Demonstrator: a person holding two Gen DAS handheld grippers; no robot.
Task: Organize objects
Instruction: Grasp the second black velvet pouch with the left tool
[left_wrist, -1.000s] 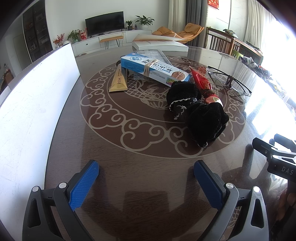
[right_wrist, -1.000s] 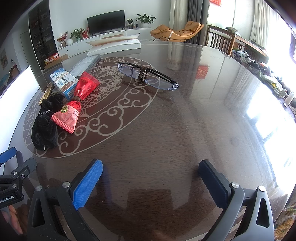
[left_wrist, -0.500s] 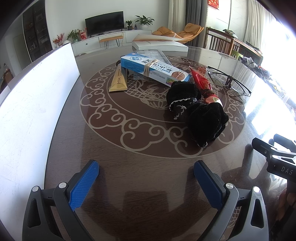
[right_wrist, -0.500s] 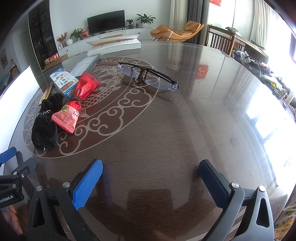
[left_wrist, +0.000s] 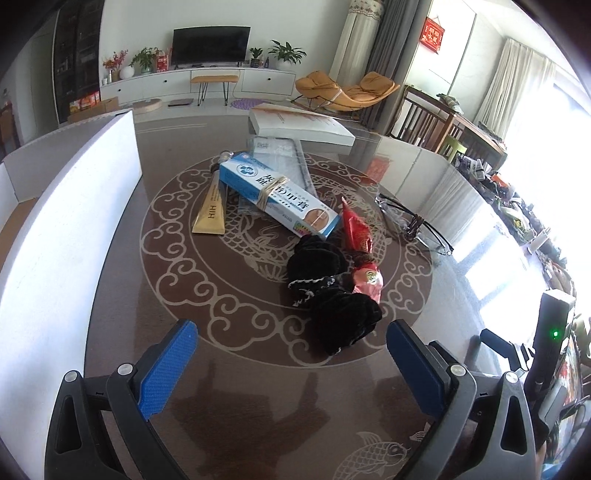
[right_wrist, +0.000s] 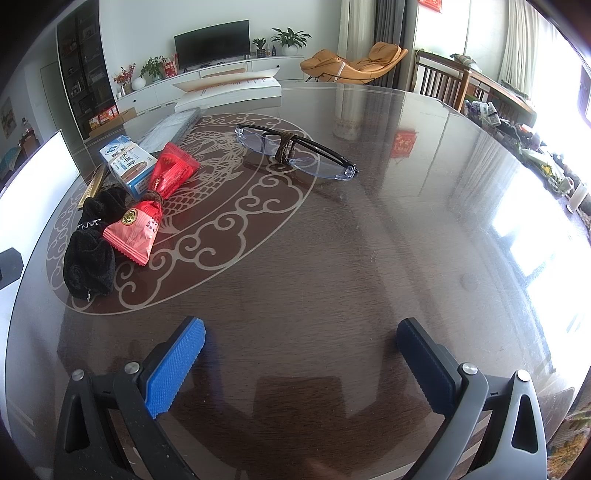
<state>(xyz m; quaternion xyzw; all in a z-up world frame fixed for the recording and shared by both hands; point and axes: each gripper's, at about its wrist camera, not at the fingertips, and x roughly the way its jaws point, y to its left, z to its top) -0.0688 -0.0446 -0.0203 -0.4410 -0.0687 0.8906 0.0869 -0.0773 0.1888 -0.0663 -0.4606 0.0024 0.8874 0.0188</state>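
A pile lies on the round dark table (left_wrist: 110, 295): a black sock bundle (left_wrist: 332, 299), two red snack packets (left_wrist: 356, 229) tied together, a blue box (left_wrist: 277, 195) bound with twine, a gold tube (left_wrist: 211, 216) and folded glasses (left_wrist: 413, 225). My left gripper (left_wrist: 291, 343) is open just short of the socks, with nothing between its fingers. My right gripper (right_wrist: 301, 339) is also open, over bare table (right_wrist: 369, 258). In the right wrist view the glasses (right_wrist: 295, 151) lie ahead, with the socks (right_wrist: 92, 247) and packets (right_wrist: 133, 232) to the left.
A tall white board (left_wrist: 66, 221) runs along the table's left side. A clear plastic bag (left_wrist: 280, 155) and a white book (left_wrist: 299, 125) lie behind the pile. The right gripper's body (left_wrist: 550, 350) shows at the right edge. Chairs and a cluttered side table stand beyond the table.
My left gripper has moved forward and to the right, so the socks now sit close in front of its fingers. The right gripper has stayed put. Both stay open.
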